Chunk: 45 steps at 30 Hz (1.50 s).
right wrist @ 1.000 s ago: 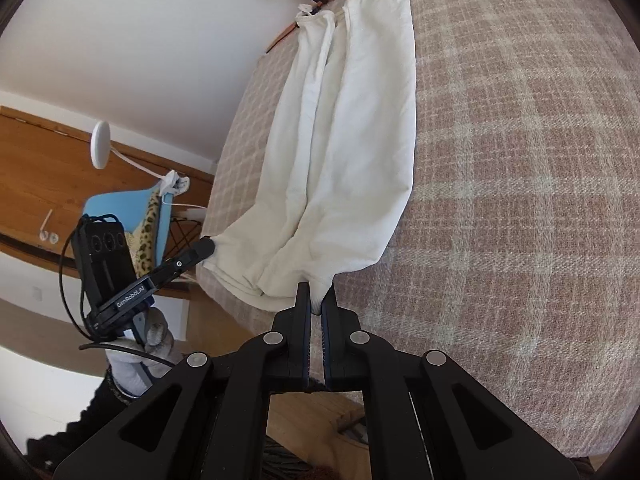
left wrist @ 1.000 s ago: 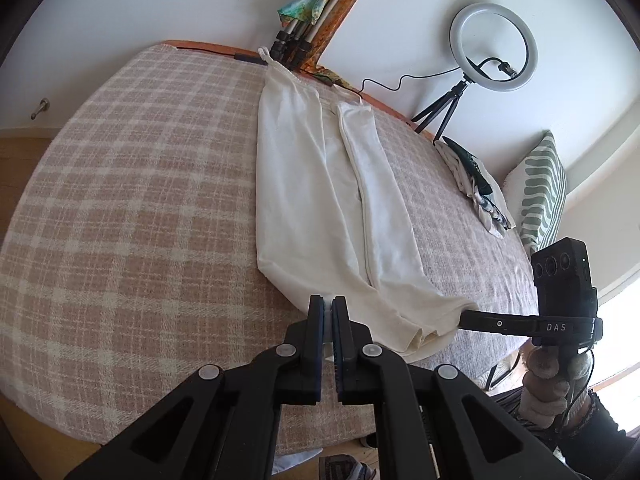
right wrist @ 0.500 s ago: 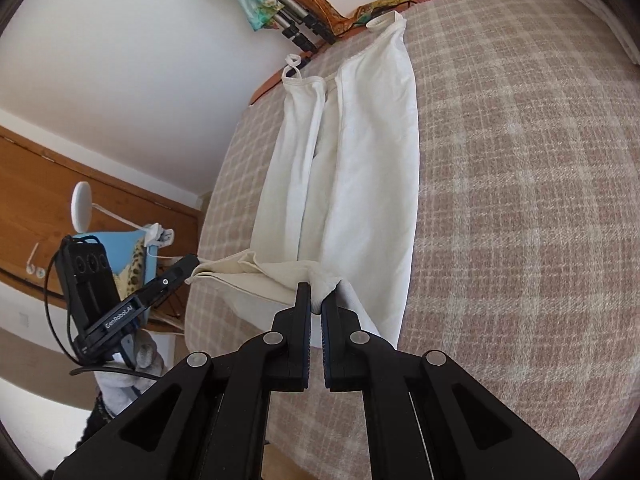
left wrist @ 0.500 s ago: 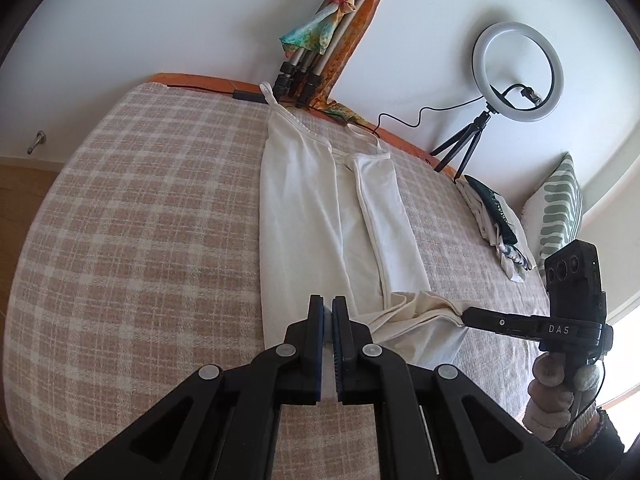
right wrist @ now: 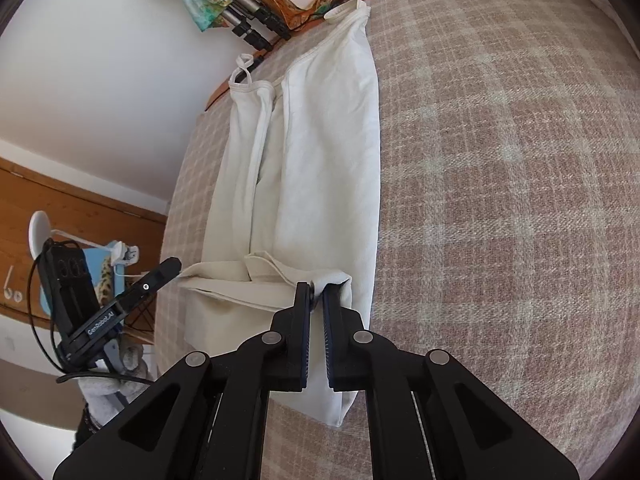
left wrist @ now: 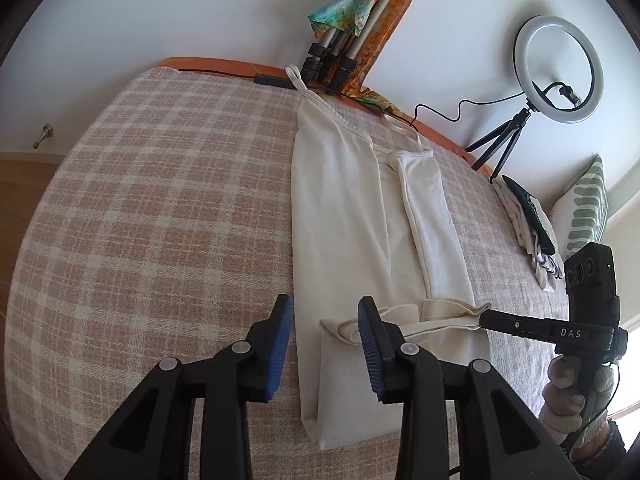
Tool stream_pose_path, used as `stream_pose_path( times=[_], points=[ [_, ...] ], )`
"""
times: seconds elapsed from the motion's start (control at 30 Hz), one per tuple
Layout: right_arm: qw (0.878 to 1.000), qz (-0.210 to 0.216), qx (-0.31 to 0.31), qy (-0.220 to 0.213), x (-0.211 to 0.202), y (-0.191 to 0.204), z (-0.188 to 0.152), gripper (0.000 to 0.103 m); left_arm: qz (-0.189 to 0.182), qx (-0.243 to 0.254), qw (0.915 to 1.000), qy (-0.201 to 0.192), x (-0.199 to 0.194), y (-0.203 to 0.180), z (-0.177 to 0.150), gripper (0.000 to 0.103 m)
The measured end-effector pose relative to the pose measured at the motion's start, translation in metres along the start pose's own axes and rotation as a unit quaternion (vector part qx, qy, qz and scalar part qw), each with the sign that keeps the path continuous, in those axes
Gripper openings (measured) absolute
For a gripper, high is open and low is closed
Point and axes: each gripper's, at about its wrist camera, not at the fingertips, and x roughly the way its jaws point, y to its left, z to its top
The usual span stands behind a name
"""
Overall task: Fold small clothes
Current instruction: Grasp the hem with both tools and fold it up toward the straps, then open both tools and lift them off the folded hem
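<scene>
I am looking at the plaid bedspread [left wrist: 160, 208], where the cream camisole [left wrist: 344, 216] is lying lengthwise with its lower hem doubled back over itself. My right gripper [right wrist: 316, 294] is pinching that hem's corner, while my left gripper [left wrist: 325, 322] is hanging spread wide beside the fold, holding nothing.

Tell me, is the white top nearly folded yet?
About halfway. Done: the sides of the top are folded in, so it lies as a long strip on the bed. In hand: the right hand-held gripper pinches the bottom hem, doubled up over the strip; the left hand-held gripper is open beside it. Left: lay the hem flat, then probably fold again towards the straps.
</scene>
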Motion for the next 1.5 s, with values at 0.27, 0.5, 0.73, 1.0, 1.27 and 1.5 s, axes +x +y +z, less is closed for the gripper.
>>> stream_pose_path(
  times=[0.27, 0.5, 0.73, 1.0, 1.27, 1.5],
  points=[
    [0.992, -0.016, -0.108, -0.066, -0.038, 0.031, -0.018, 0.028, -0.020, 0.095, 0.9944, -0.041, -0.035, -0.039, -0.021, 0.027],
    [0.983, -0.044, -0.177, -0.012, 0.006, 0.058, -0.035, 0.028, -0.032, 0.103, 0.9938, 0.028, 0.022, -0.047, -0.028, 0.025],
    [0.969, -0.140, -0.198, -0.038, 0.019, 0.052, -0.024, 0.028, 0.046, 0.063, 0.9969, -0.010, 0.030, -0.024, -0.009, 0.026],
    [0.957, -0.119, -0.257, -0.061, 0.004, 0.070, -0.040, 0.028, 0.061, 0.171, 0.9826, -0.040, 0.008, -0.063, -0.043, 0.027],
    [0.939, -0.137, -0.315, -0.011, 0.039, 0.075, -0.070, 0.028, 0.099, 0.170, 0.9805, -0.012, 0.017, -0.041, -0.075, 0.032],
    [0.955, -0.101, -0.276, -0.038, 0.022, 0.066, -0.058, 0.027, 0.059, 0.148, 0.9867, -0.034, 0.004, -0.043, -0.064, 0.030]
  ],
)
